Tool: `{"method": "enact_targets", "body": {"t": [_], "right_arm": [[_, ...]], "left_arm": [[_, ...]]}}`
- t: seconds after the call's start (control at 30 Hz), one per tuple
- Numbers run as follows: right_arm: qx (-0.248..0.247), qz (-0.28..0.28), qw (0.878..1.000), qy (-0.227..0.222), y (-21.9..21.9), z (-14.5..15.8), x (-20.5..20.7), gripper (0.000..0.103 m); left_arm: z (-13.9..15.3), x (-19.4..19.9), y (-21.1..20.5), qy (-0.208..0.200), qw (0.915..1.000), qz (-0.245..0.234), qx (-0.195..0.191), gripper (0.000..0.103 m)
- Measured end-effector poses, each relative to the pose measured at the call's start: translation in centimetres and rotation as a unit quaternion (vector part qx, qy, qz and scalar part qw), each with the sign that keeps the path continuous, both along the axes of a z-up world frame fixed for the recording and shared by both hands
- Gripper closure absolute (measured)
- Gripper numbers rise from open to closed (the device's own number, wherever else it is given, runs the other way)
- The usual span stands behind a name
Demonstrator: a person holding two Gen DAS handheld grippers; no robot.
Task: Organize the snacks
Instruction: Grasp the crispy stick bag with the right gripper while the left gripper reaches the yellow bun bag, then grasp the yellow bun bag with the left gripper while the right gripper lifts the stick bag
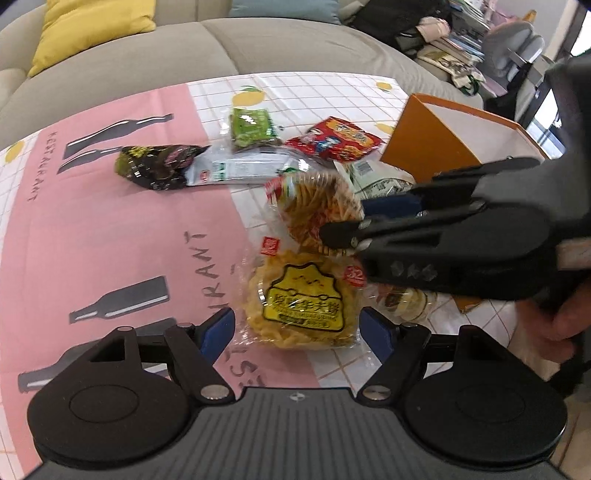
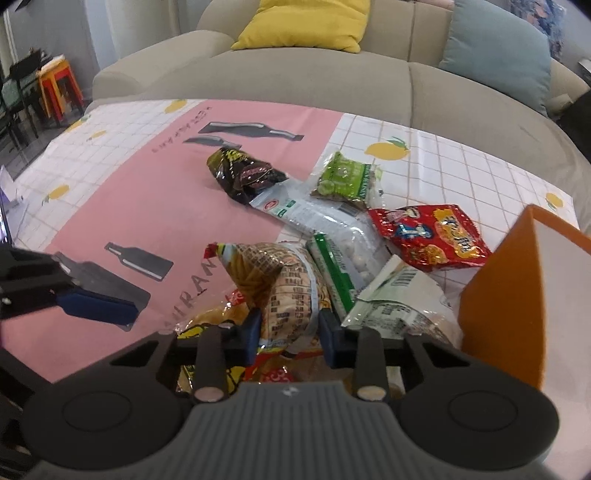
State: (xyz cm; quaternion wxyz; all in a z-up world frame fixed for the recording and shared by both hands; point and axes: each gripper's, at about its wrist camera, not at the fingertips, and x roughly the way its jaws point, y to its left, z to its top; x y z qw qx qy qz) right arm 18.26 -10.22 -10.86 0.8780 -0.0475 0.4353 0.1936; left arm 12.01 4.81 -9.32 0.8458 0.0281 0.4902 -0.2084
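Observation:
Snack packets lie on the tablecloth (image 1: 110, 236). A yellow noodle packet (image 1: 303, 306) sits between the open fingers of my left gripper (image 1: 297, 332). My right gripper (image 2: 290, 328) is shut on a second clear noodle packet (image 2: 288, 288), which stands tilted up; it also shows in the left wrist view (image 1: 317, 206), pinched by the right gripper (image 1: 343, 236). Behind lie a black packet (image 2: 243, 173), a white-green packet (image 2: 314, 214), a green packet (image 2: 343, 177) and a red packet (image 2: 432, 236). An orange box (image 2: 498, 317) stands open at the right.
A white-and-green bag (image 2: 399, 299) lies beside the orange box (image 1: 428, 147). A grey sofa (image 2: 295, 77) with a yellow cushion (image 2: 306, 22) and a blue cushion (image 2: 498, 48) runs behind the table. The left gripper's finger (image 2: 99, 306) shows at the left of the right wrist view.

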Motion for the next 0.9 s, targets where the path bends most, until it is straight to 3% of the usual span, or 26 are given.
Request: {"method": "enact_targets", "body": {"t": [0.2,0.37,0.6,0.9], "right_arm": [[0.053,-0.059,0.997,0.005,-3.2,2.0,-1.6,0.072],[0.071,-0.089,0.993,0.019,-5.0,1.6,-2.7,0.072],[0.088,-0.095,0.991,0.025,-4.8,0.6,-2.8,0.072],[0.087,-0.090,0.992,0.027,-4.7,0.4,-3.4,0.072]], "left_arm": [[-1.4,0.5,-1.7,0.004,0.9997,-0.019,0.012,0.010],[-2.2,0.7,-2.7,-0.003,0.9991,-0.027,0.034,0.006],[-3.7,1.0,-4.1,-0.021,0.9951,-0.038,0.089,0.001],[-5.2,1.0,-4.3,-0.040,0.9944,-0.034,0.091,0.000]]}}
